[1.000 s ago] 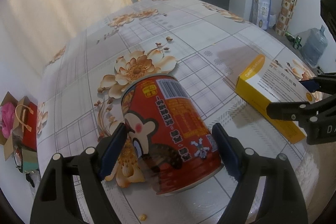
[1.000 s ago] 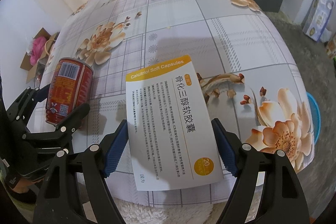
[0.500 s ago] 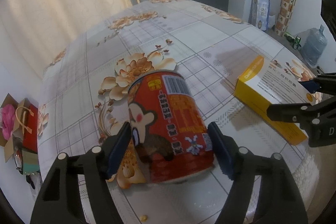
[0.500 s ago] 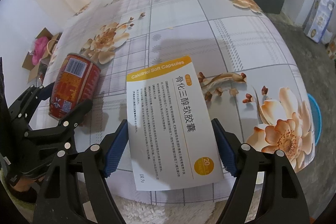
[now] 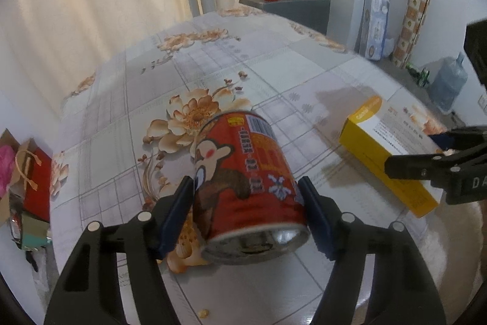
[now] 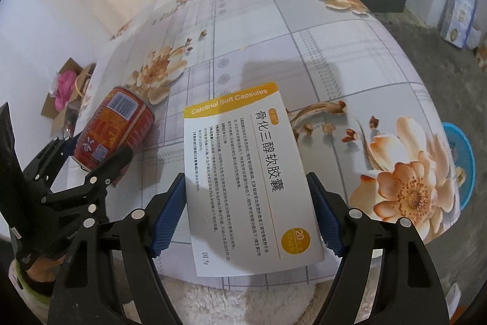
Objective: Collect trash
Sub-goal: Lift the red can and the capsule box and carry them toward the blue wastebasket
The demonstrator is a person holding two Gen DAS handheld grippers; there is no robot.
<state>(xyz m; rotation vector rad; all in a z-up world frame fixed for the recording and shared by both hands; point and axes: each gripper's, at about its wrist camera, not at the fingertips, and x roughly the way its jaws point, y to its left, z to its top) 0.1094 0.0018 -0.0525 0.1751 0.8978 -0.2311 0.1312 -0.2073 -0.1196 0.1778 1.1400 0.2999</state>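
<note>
A red drink can (image 5: 246,178) with a cartoon monkey lies tilted between the blue pads of my left gripper (image 5: 248,203), which is shut on it and holds its near end off the floral tablecloth. The can also shows in the right wrist view (image 6: 114,127). A white and yellow medicine box (image 6: 249,172) lies flat on the table between the pads of my right gripper (image 6: 246,215), which touch its two long sides. The box also shows in the left wrist view (image 5: 386,154), with the right gripper (image 5: 441,154) on it.
The table (image 5: 274,66) has a floral plaid cloth. A grey cabinet (image 5: 292,5) with a red flask stands behind it. Paper bags (image 5: 27,172) lie on the floor at left, a blue basin (image 6: 462,160) at right. Boxes and a water jug (image 5: 447,81) stand by the right wall.
My left gripper has closed on the can and tipped its near end up off the table. My right gripper's pads have closed in slightly on the box.
</note>
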